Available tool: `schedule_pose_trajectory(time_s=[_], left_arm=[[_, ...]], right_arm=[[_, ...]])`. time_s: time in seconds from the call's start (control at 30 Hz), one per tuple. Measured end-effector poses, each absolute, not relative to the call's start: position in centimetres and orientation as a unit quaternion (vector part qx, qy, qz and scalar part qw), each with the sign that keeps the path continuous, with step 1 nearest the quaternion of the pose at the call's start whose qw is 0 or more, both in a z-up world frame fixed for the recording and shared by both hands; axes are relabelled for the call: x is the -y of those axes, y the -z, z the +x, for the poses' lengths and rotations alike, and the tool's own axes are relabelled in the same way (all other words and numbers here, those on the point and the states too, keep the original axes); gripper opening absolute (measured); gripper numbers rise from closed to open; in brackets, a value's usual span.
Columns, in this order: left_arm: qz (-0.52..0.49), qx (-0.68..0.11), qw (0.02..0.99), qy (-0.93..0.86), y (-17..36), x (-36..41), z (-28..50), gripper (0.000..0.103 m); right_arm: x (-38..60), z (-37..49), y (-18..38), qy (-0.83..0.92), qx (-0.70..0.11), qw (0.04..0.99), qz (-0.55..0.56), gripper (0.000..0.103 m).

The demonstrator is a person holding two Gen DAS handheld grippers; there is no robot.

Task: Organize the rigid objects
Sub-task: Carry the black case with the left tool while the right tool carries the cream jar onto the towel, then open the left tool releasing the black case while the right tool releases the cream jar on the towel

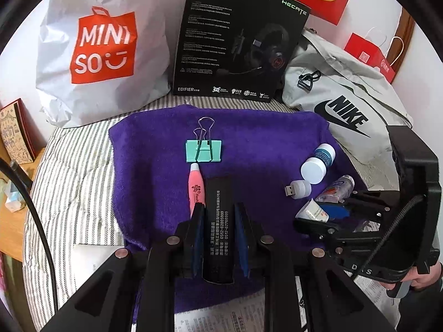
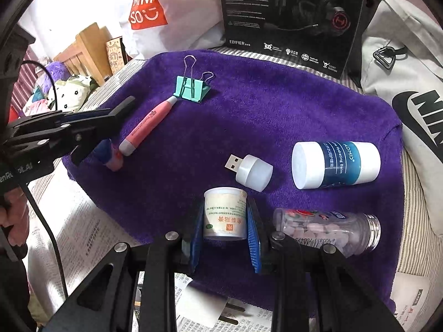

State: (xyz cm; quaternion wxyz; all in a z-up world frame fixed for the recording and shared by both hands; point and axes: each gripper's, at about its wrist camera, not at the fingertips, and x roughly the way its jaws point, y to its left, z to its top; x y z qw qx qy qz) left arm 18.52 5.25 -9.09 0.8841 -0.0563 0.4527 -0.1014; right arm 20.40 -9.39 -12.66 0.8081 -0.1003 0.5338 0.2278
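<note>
My left gripper (image 1: 218, 210) is shut on a black tube with white print (image 1: 218, 221) just above the purple towel (image 1: 249, 144). A pink pen (image 1: 197, 188) lies beside it, below a mint binder clip (image 1: 204, 150). My right gripper (image 2: 225, 215) is shut on a small white cream jar (image 2: 224, 213), low over the towel (image 2: 249, 110). Near it lie a white USB light (image 2: 253, 172), a blue and white balm bottle (image 2: 336, 164) and a clear pill bottle (image 2: 329, 231). The left gripper shows in the right wrist view (image 2: 110, 127).
A Miniso bag (image 1: 102, 47), a black headset box (image 1: 238, 41) and a grey Nike bag (image 1: 340, 96) stand along the towel's far edge. Red bags (image 1: 371, 55) are behind. Newspaper (image 2: 91, 238) lies under the towel's near edge on striped bedding (image 1: 72, 171).
</note>
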Motion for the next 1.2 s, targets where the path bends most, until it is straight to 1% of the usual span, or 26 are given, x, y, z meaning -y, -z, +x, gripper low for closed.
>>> schedule_pose_trajectory(time_s=[0.1, 0.2, 0.4, 0.47, 0.83, 1.13, 1.2], left_arm=[[-0.055, -0.456, 0.882, 0.102, 9.3, -5.0, 19.1, 0.021], [-0.055, -0.458, 0.881, 0.104, 9.6, -4.9, 19.5, 0.021], [-0.047, -0.463, 0.878, 0.111, 10.1, -4.0, 20.6, 0.021], [-0.043, -0.466, 0.877, 0.111, 10.4, -3.5, 21.3, 0.021], [-0.020, -0.489, 0.867, 0.091, 12.8, -2.0, 23.7, 0.021], [0.022, -0.488, 0.869, 0.078, 13.2, -0.7, 23.5, 0.022], [0.029, -0.487, 0.870, 0.074, 13.2, -0.5, 23.3, 0.023]], right_arm=[[9.5, 20.6, 12.6, -0.234, -0.537, 0.804, -0.098, 0.030], [9.7, 20.6, 12.6, -0.241, -0.545, 0.798, -0.090, 0.035], [10.8, 20.1, 11.6, -0.235, -0.552, 0.797, -0.075, 0.039], [11.2, 19.6, 11.1, -0.232, -0.548, 0.800, -0.075, 0.043], [15.2, 16.2, 9.0, -0.197, -0.525, 0.826, -0.060, 0.044], [18.7, 11.5, 7.2, -0.177, -0.505, 0.845, -0.008, 0.045], [19.2, 10.5, 7.3, -0.172, -0.507, 0.844, 0.001, 0.046]])
